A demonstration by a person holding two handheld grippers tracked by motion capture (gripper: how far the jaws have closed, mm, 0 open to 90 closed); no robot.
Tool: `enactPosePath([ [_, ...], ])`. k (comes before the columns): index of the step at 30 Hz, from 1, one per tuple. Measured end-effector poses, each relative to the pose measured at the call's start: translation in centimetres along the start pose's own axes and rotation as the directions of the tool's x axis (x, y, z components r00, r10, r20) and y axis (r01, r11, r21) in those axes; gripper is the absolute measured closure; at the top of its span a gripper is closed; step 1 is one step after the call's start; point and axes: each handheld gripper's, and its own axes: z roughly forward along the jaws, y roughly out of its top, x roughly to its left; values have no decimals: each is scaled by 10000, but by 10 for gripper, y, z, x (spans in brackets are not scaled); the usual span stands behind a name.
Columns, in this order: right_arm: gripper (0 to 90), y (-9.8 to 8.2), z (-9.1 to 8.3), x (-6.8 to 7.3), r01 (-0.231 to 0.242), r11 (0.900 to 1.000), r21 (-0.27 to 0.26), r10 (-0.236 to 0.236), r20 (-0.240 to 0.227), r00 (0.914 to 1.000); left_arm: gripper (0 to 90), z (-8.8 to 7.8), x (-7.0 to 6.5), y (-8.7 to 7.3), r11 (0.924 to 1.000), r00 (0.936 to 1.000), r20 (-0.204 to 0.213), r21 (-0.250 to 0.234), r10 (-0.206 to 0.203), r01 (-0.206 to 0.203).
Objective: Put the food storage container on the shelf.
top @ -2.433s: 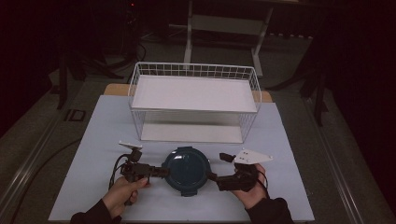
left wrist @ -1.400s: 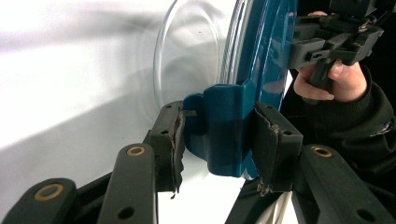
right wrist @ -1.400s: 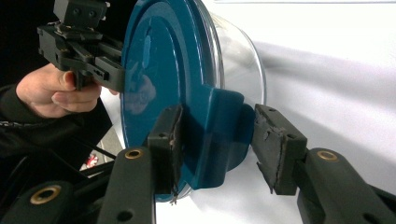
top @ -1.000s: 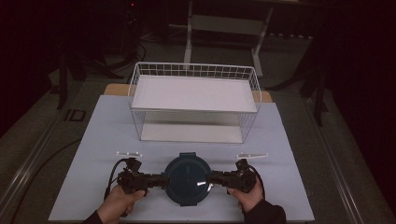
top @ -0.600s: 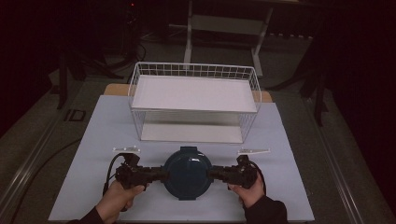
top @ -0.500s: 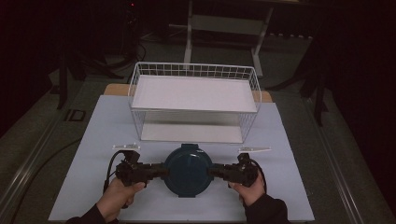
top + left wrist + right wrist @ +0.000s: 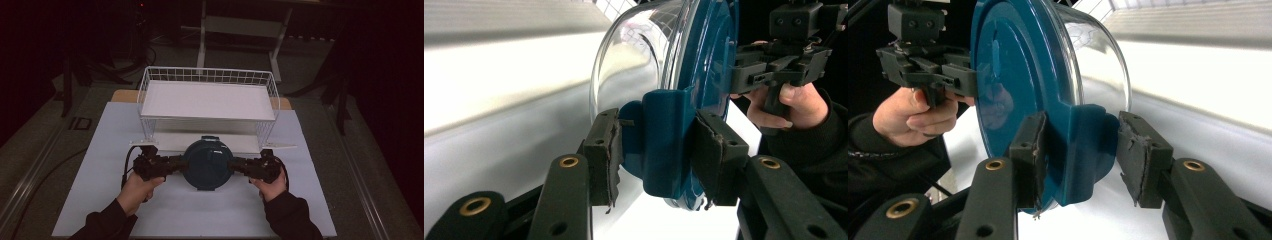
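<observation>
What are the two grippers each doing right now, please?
Left gripper: closed on a blue side clip of the lidded glass container.
Right gripper: around the opposite clip; one pad touches, the other shows a gap, so the grip cannot be told.

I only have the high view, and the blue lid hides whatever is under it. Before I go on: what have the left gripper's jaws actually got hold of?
Observer: The left gripper is shut on a blue tab that folds down from the rim of the lid, with one pad on each side of it.
Operator: And the right one?
Observer: The right gripper has the opposite tab between its pads in the same way.
Operator: What is under the lid?
Observer: A clear glass bowl, and it looks empty.
</observation>
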Motion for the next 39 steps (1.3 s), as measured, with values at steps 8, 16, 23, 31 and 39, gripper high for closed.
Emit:
enactPosePath([
  [8,559,12,7,-26,-133,9998,-148,136,189,9997,558,20,22,12,9996,10000,-59,-287,-14,13],
  [16,559,18,17,-48,-350,9990,-289,358,259,9990,554,35,42,13,9981,10000,-13,-614,-63,62],
  [23,559,18,26,-61,-511,9986,-139,518,582,9970,551,48,59,11,9981,9993,-59,-502,-361,358],
  [31,559,22,36,-68,-580,9983,-33,580,873,9945,546,55,70,11,9977,9979,-396,-463,-504,486],
  [39,554,25,39,-74,-736,9972,-126,745,932,9929,541,57,74,13,9965,9973,-453,-628,-578,549],
])
